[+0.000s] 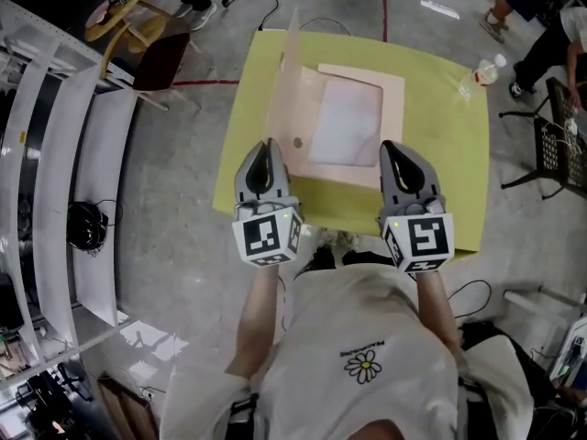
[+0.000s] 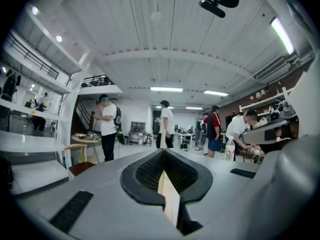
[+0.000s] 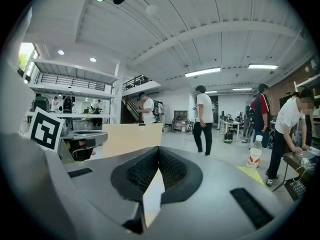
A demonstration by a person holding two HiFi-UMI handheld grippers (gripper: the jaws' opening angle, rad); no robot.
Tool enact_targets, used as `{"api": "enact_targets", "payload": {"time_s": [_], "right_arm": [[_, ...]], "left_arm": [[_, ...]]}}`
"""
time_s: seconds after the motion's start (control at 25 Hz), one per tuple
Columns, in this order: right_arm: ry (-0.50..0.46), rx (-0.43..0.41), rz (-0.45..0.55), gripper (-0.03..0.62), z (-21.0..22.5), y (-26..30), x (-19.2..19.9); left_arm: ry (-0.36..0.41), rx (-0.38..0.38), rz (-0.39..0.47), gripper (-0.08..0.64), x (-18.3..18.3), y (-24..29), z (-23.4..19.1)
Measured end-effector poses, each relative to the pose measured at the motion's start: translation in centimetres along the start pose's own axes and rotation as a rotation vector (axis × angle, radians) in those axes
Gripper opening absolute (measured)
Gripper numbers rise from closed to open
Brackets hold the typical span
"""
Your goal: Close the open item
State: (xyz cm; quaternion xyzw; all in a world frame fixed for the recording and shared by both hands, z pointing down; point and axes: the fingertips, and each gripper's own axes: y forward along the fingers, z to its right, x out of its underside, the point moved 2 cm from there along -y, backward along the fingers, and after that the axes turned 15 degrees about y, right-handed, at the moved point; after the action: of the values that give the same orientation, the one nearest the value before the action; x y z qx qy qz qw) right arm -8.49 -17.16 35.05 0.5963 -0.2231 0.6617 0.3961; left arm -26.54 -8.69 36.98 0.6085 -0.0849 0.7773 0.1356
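A flat, pale pink cardboard folder (image 1: 353, 117) lies open on the yellow-green table (image 1: 440, 163), with a white sheet inside it. Its cover flap (image 1: 284, 90) stands nearly upright along the left side. My left gripper (image 1: 270, 145) is at the flap's near lower corner. In the left gripper view it (image 2: 163, 151) is shut on the flap, whose thin cream edge (image 2: 170, 199) runs between the pads. My right gripper (image 1: 394, 147) sits at the folder's near right corner. In the right gripper view it (image 3: 158, 149) is shut on a pale sheet edge (image 3: 152, 191), and the upright flap (image 3: 132, 139) shows to its left.
A plastic bottle (image 1: 486, 70) stands at the table's far right corner. A wooden chair (image 1: 138, 26) is off the far left corner, and a black mesh chair (image 1: 561, 145) stands to the right. White shelving (image 1: 55, 181) lines the left. Several people stand beyond the table.
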Motion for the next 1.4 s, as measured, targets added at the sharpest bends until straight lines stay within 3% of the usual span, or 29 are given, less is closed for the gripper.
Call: {"api": "enact_targets", "payload": {"time_s": [0.2,0.4,0.6,0.96,1.16,1.28,1.4], "right_arm": [[0.033,0.088,0.003,0.012,2.4,-1.7,0.4],[0.064,0.141,0.016,0.012,4.3,-2.7,0.5],[0.084,0.185,-0.048,0.012,5.5,-2.8,2.3],[0.113,0.278,-0.116,0.012,7.5,-3.6,6.3],[-0.019,0.337,-0.330,0.012,8.1,-3.6,10.6],[0.005,0.357,-0.484,0.012,9.6,-3.7,15.1],[0.032,0.386,-0.549,0.012,11.2,-4.1,18.1]], "left_arm": [[0.109,0.124,0.047,0.015,-0.8,0.4,4.1],[0.112,0.231,0.121,0.017,-2.0,0.6,8.7],[0.351,0.410,0.156,0.017,-1.8,0.5,13.2],[0.381,0.521,0.114,0.017,-0.1,0.0,16.6],[0.336,0.591,0.113,0.018,0.9,0.1,18.3],[0.306,0.631,0.095,0.021,1.6,0.2,19.5],[0.300,0.677,0.067,0.023,2.2,0.0,21.0]]}}
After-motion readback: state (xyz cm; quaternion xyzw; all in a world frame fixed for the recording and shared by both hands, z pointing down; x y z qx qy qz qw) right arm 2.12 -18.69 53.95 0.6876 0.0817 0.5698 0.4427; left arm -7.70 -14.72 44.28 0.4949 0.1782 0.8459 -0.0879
